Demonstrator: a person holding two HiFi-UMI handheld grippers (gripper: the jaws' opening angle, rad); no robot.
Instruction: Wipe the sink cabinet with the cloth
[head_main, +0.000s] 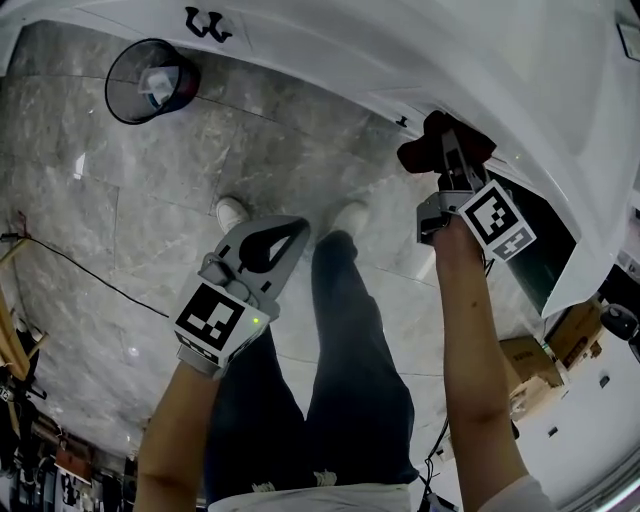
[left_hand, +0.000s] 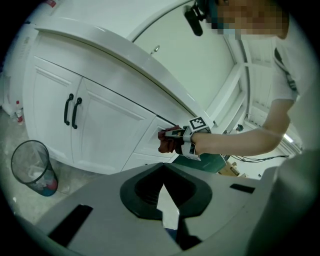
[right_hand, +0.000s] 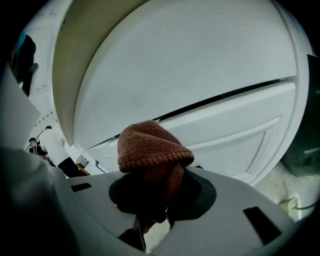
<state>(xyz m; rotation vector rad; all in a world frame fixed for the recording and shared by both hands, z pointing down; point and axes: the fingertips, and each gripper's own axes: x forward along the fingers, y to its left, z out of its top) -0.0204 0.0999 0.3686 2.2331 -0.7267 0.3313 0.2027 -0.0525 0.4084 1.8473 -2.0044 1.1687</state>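
The right gripper (head_main: 447, 160), fingers pinching the brown cloth (right_hand: 150, 150) at the white sink cabinet (right_hand: 200, 75), should press flat and sweep in even, overlapping passes (left gripper (head_main: 268, 245) idle, fingers pressed together).

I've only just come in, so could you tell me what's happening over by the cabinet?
A person is wiping the white sink cabinet. The right gripper is clamped on a reddish-brown cloth, held against a cabinet front just below the countertop. The left gripper hangs shut and empty by the person's legs.
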